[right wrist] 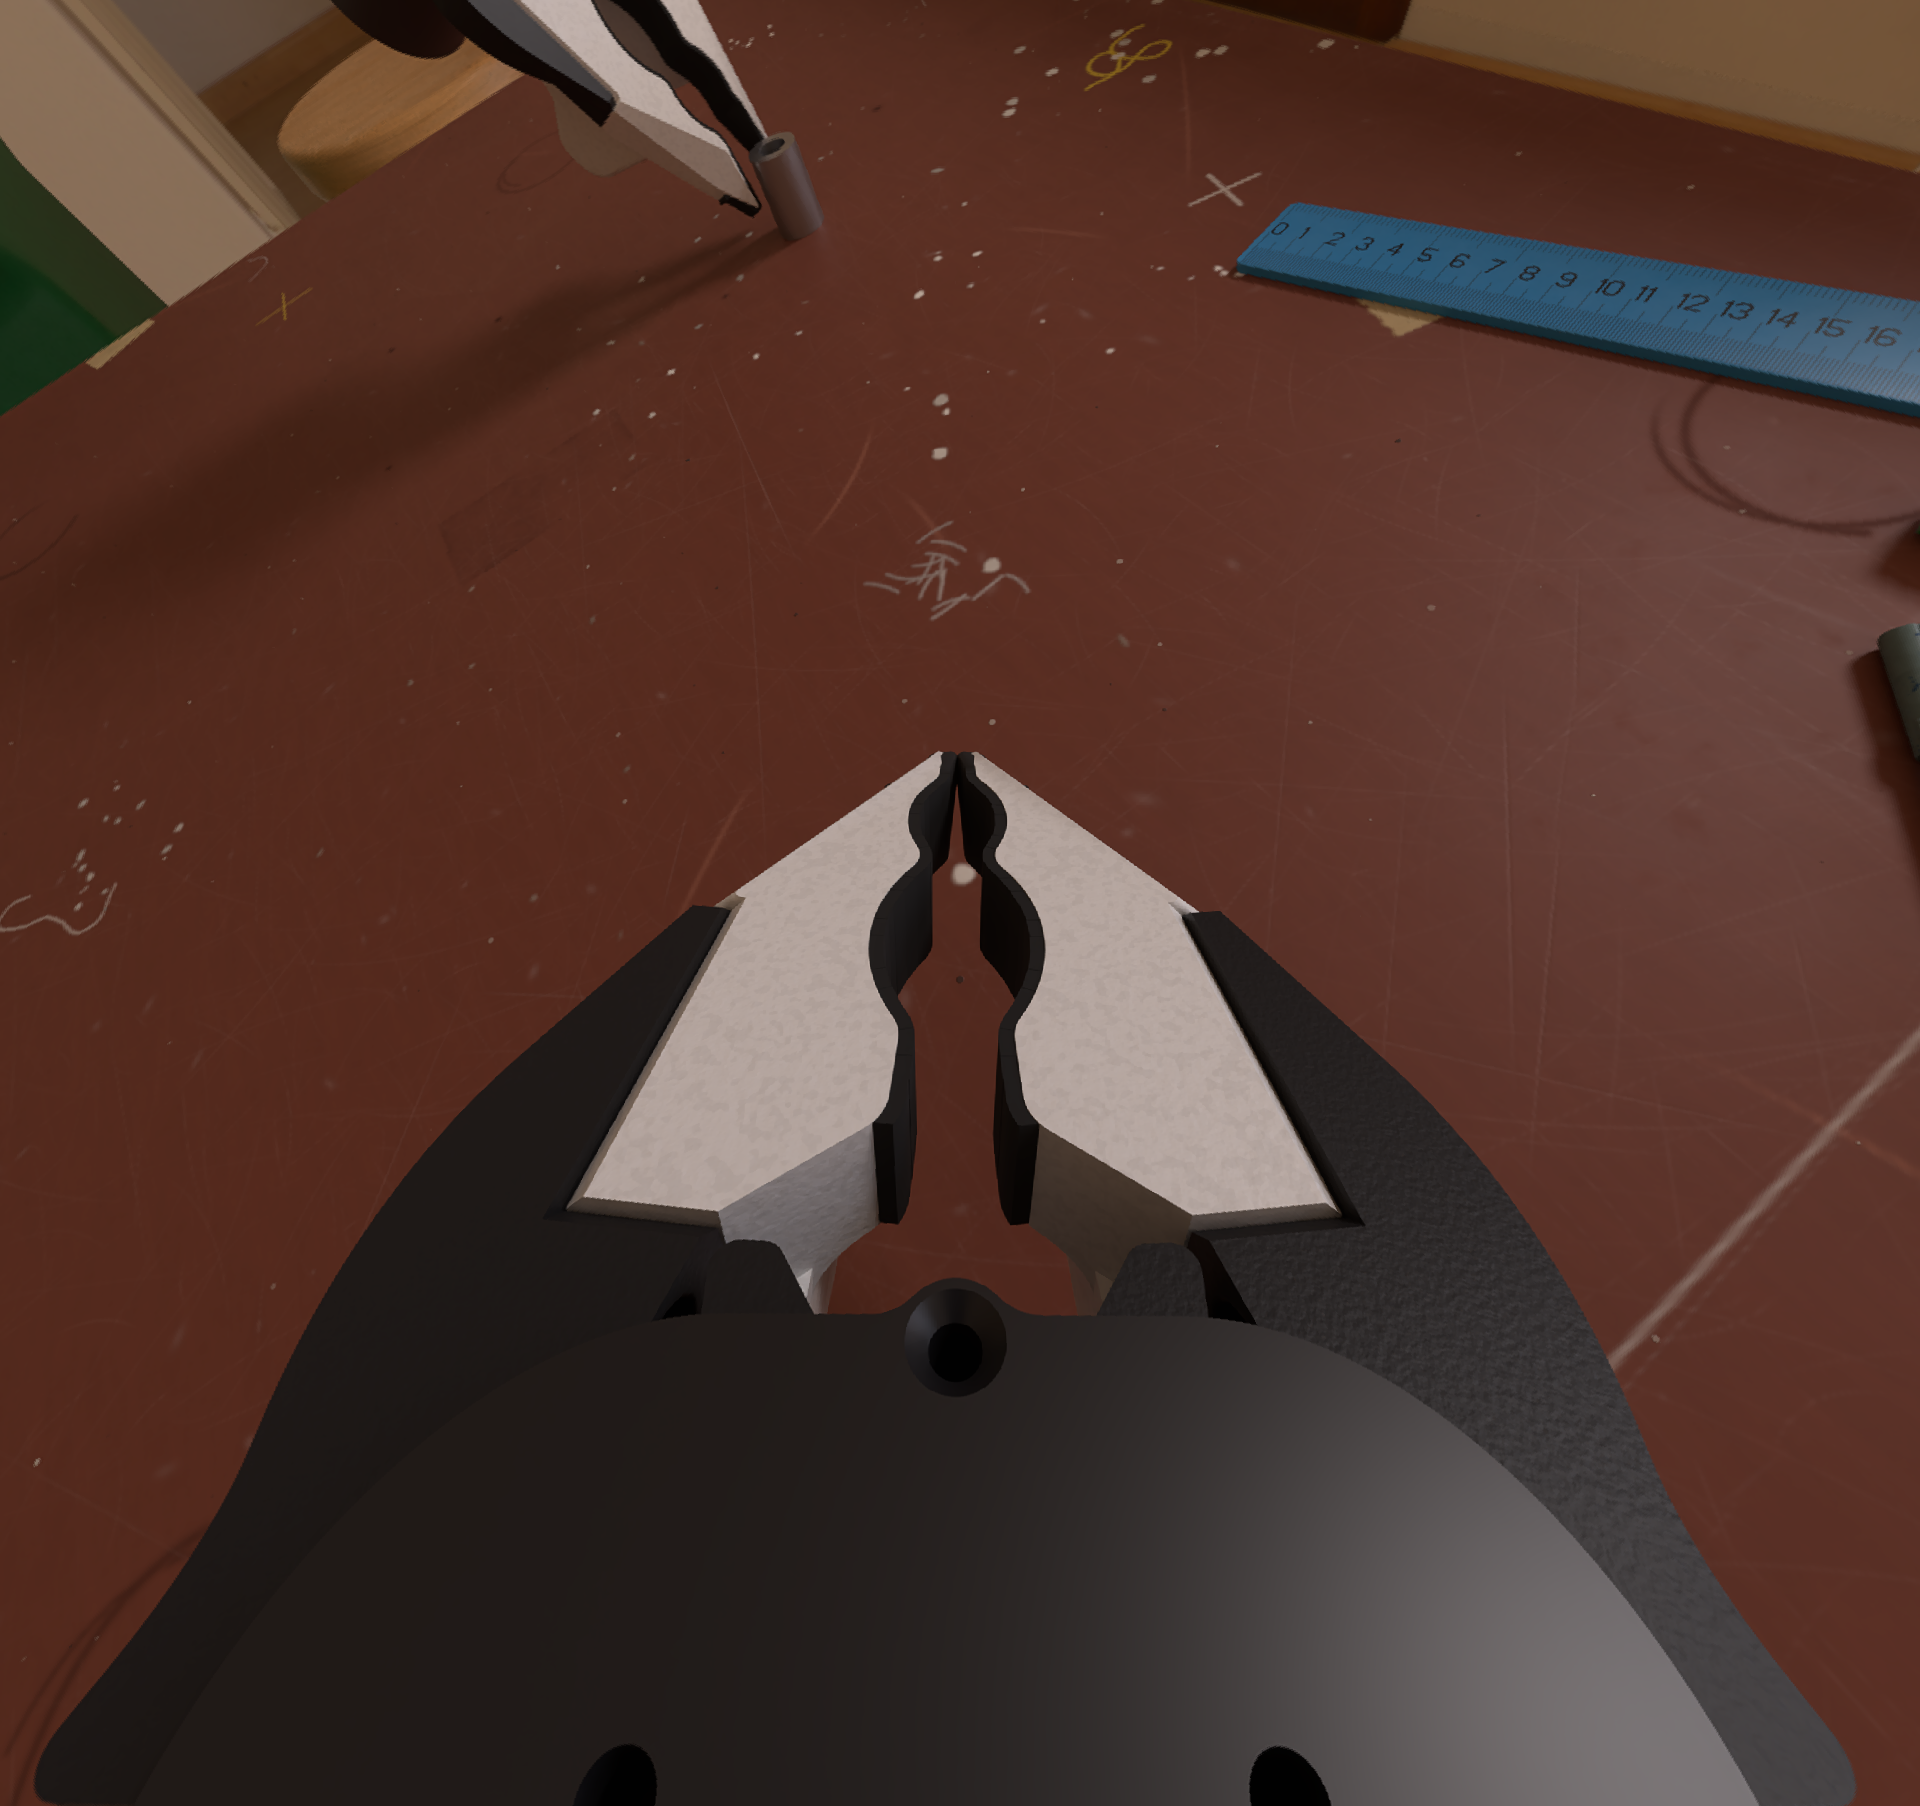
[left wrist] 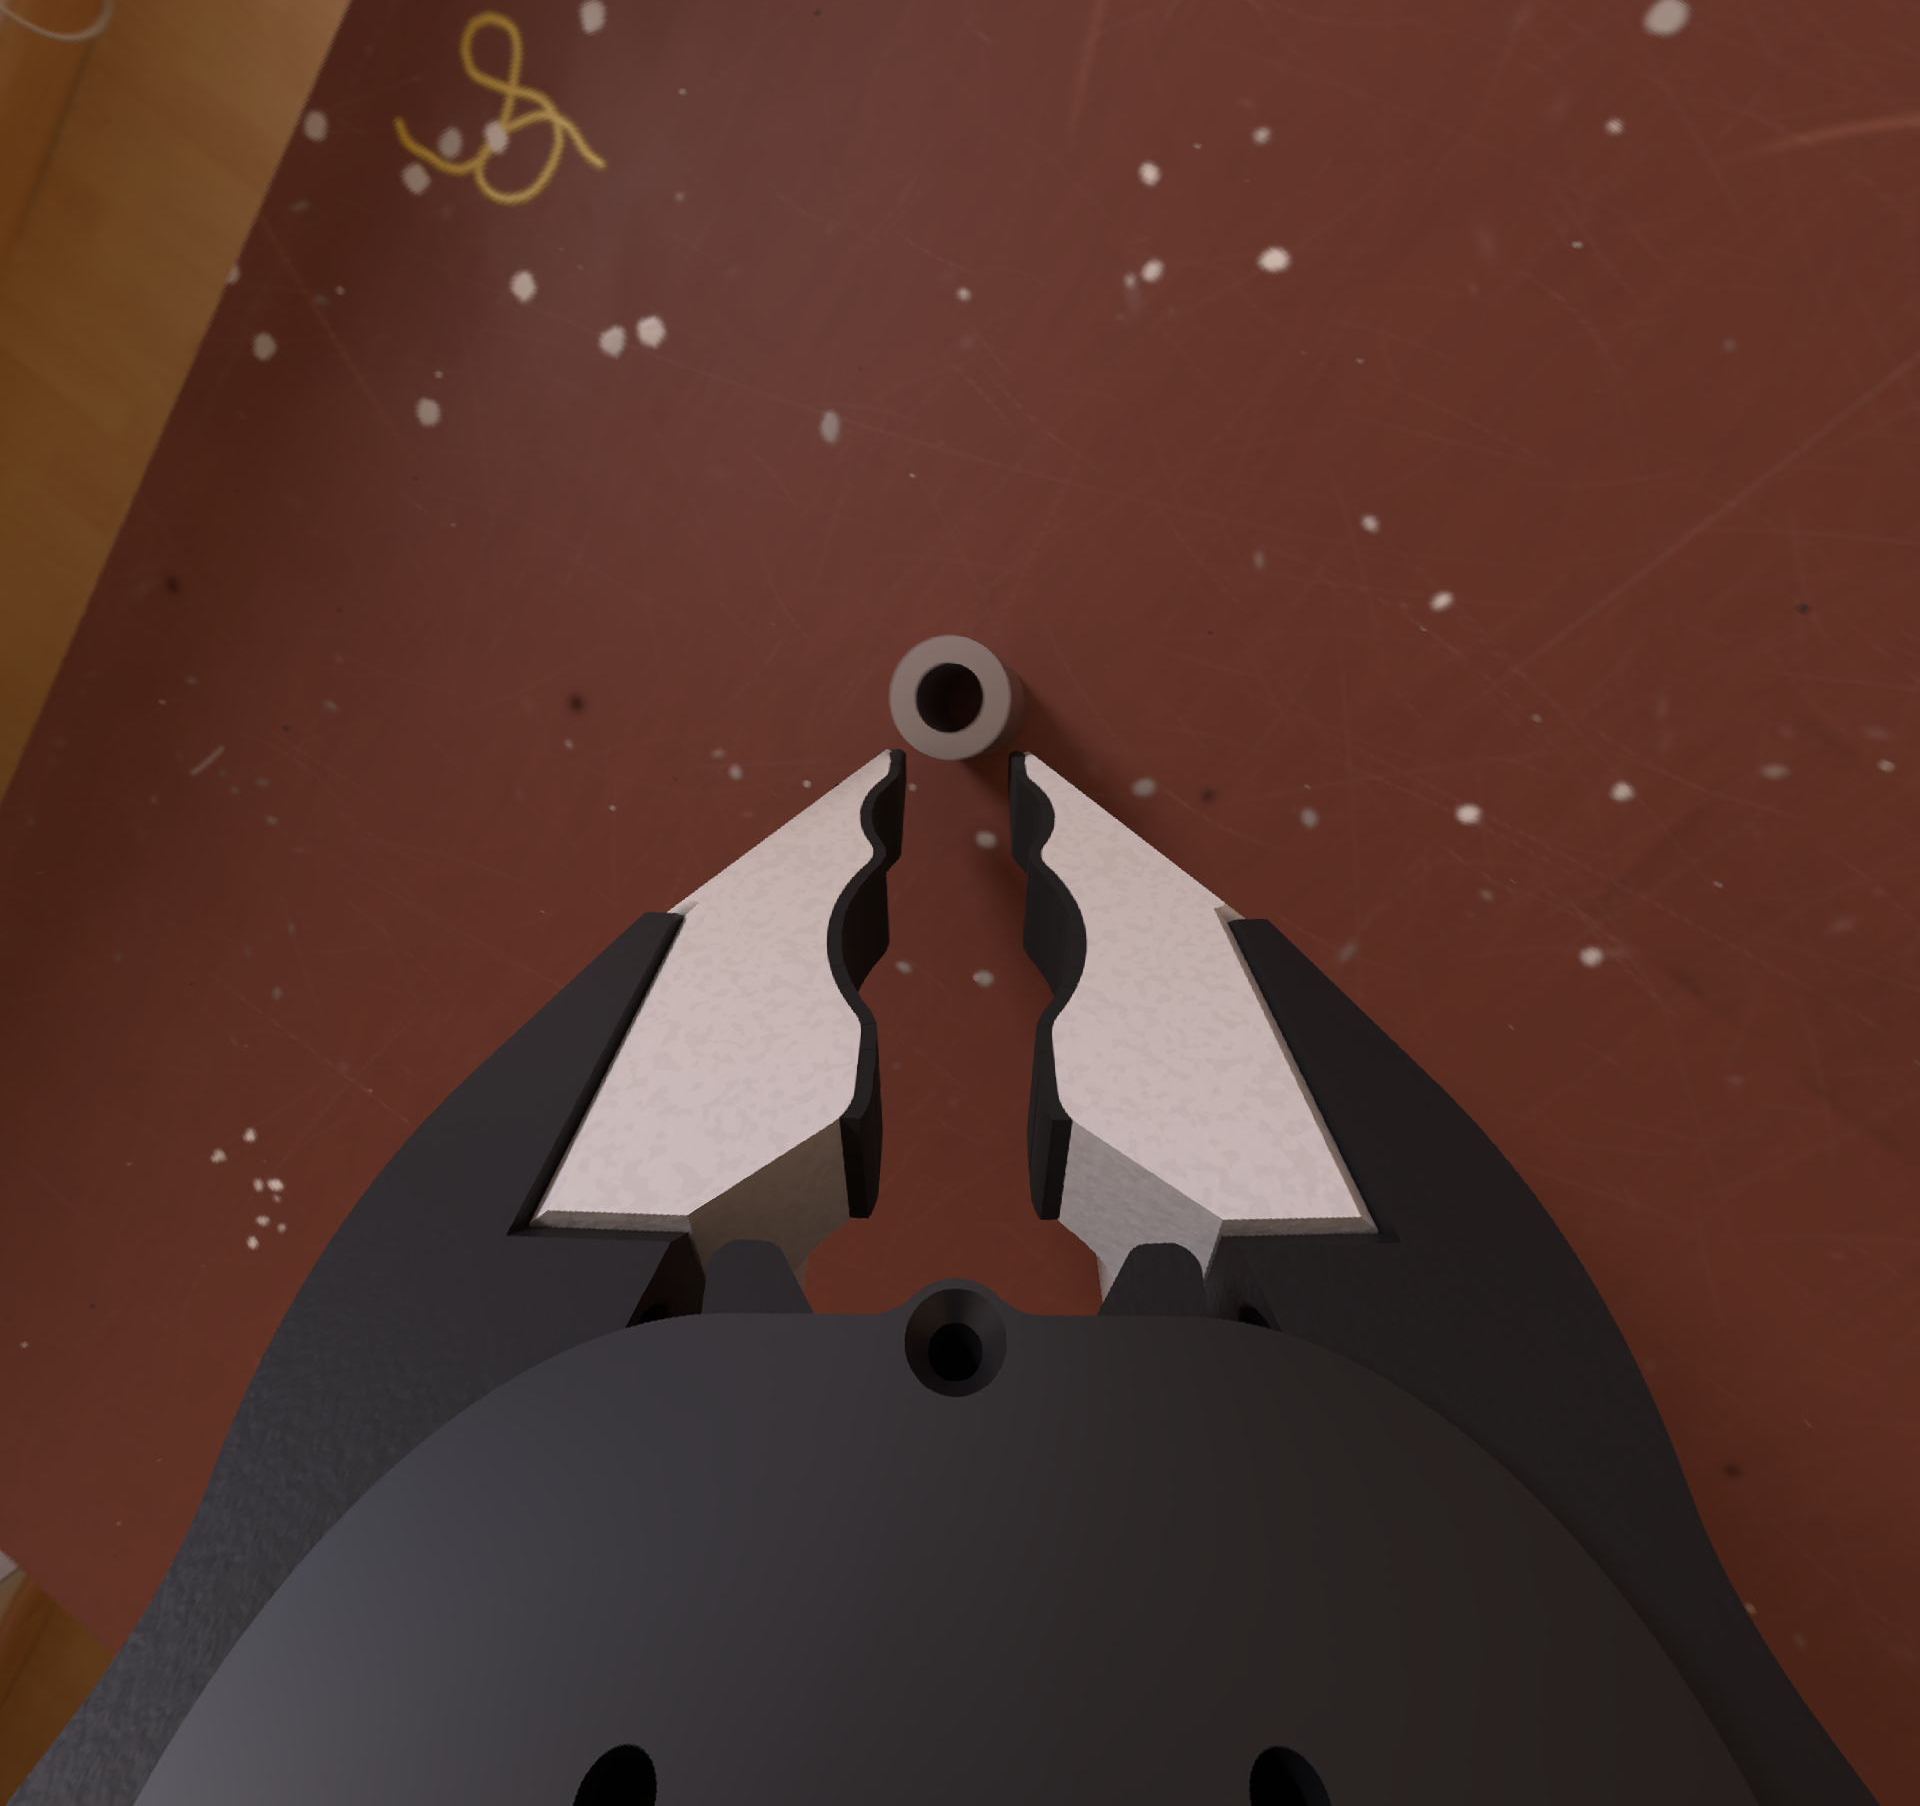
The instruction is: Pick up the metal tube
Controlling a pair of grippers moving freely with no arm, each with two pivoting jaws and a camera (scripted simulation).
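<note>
A short grey metal tube stands upright on the dark red table, its open bore facing up. My left gripper is open and points down at it, fingertips just short of the tube on either side. In the right wrist view the tube stands at the far left of the table with the left gripper beside it. My right gripper is shut and empty, low over the middle of the table, far from the tube.
A blue ruler lies at the far right. A dark grey-green cylinder lies at the right edge. A yellow scribble marks the table. A round wooden stool stands beyond the table's left edge.
</note>
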